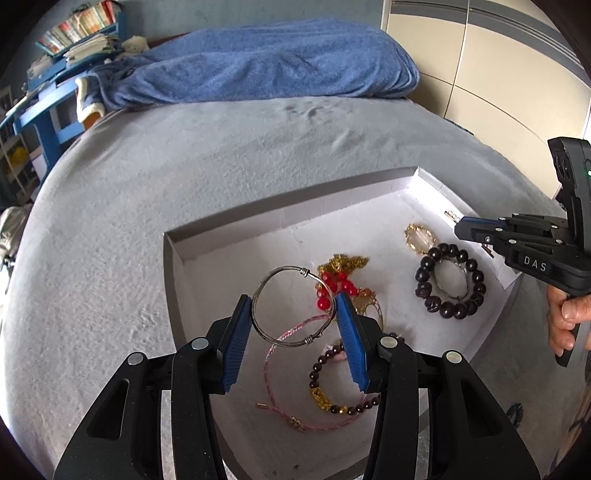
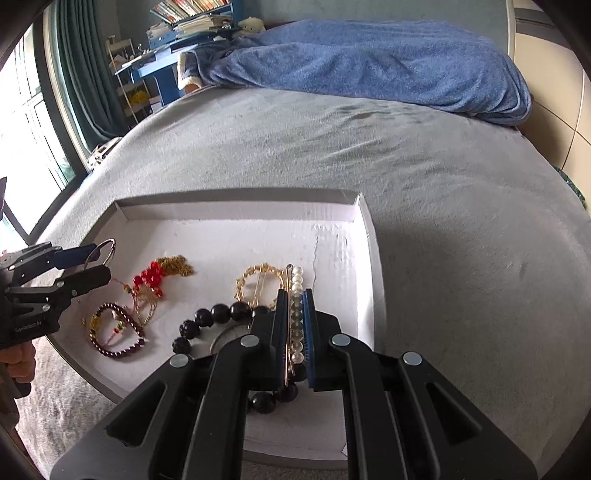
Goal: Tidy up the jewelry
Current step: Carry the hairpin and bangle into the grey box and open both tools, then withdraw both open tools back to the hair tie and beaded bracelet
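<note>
Only right wrist view: pearl hairpin (image 2: 295, 317), seemingly clamped.

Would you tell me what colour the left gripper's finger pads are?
Blue, ribbed pads, clearest in the left wrist view, clamping the thin silver wire bangle.

Both fisheye views reach you in soft, even daylight. In the right wrist view the window (image 2: 26, 147) at 9 o'clock is blown out to white and is the evident light source. The white tray (image 2: 236, 218) reads bright; its far wall casts a narrow grey shadow along the 12 o'clock side of its floor, and in the left wrist view the tray (image 1: 177, 258) is shaded along its 9 o'clock wall. Straight edges bow strongly toward the rim, and black vignetting fills your corners. The centre is sharp; the bookshelf (image 1: 79, 27) at 10 o'clock is soft and smeared.
</note>
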The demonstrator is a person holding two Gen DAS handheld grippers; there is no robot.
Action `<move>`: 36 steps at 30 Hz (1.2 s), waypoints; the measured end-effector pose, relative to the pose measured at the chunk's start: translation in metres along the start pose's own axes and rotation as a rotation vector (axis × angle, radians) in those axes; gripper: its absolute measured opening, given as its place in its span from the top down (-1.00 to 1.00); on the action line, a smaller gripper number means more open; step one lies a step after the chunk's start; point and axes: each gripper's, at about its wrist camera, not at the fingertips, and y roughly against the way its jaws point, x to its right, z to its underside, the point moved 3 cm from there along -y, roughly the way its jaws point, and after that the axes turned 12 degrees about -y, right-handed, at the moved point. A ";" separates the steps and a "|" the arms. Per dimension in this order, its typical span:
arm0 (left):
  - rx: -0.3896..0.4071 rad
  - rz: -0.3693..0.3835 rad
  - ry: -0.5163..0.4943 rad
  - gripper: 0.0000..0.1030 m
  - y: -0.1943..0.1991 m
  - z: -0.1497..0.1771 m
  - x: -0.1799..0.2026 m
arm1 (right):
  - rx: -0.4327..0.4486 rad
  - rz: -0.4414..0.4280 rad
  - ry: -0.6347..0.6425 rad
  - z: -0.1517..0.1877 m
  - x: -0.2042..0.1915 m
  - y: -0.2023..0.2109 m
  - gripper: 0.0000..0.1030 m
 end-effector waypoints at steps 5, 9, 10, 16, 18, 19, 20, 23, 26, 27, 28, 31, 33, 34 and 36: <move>-0.012 0.008 0.007 0.06 -0.002 0.006 0.001 | -0.008 0.016 -0.009 0.005 0.004 -0.004 0.85; -0.008 -0.001 0.015 -0.04 0.002 0.009 0.003 | 0.006 -0.003 -0.034 0.008 0.008 0.001 0.85; -0.003 -0.003 0.017 -0.08 0.003 0.009 0.003 | 0.006 -0.010 -0.036 0.009 0.007 0.002 0.84; 0.054 0.008 0.033 -0.52 0.021 0.011 0.009 | 0.036 -0.040 -0.049 0.015 0.007 0.016 0.21; 0.084 0.002 0.028 -0.64 0.030 0.011 0.014 | 0.060 -0.049 -0.054 0.018 0.007 0.024 0.13; 0.095 -0.003 0.025 -0.67 0.034 0.012 0.016 | 0.065 -0.051 -0.054 0.019 0.007 0.027 0.11; 0.106 -0.009 0.025 -0.73 0.037 0.013 0.018 | 0.069 -0.051 -0.053 0.020 0.007 0.029 0.09; 0.130 -0.022 0.025 -0.76 0.048 0.019 0.024 | 0.100 -0.048 -0.044 0.026 0.006 0.040 -0.28; 0.149 -0.043 0.031 -0.79 0.058 0.026 0.030 | 0.130 -0.044 -0.031 0.033 0.005 0.051 -0.47; 0.153 -0.046 0.035 -0.80 0.061 0.028 0.031 | 0.132 -0.042 -0.029 0.035 0.005 0.054 -0.50; 0.156 -0.054 0.041 -0.81 0.064 0.033 0.033 | 0.136 -0.041 -0.027 0.038 0.005 0.056 -0.55; 0.162 -0.064 0.064 -0.82 0.072 0.045 0.036 | 0.151 -0.044 -0.028 0.044 0.006 0.065 -0.61; 0.163 -0.065 0.084 -0.82 0.078 0.053 0.037 | 0.162 -0.050 -0.035 0.052 0.006 0.073 -0.68; 0.164 -0.066 0.090 -0.82 0.080 0.057 0.039 | 0.167 -0.052 -0.036 0.056 0.005 0.076 -0.71; 0.165 -0.069 0.104 -0.83 0.086 0.066 0.042 | 0.176 -0.054 -0.037 0.065 0.004 0.083 -0.74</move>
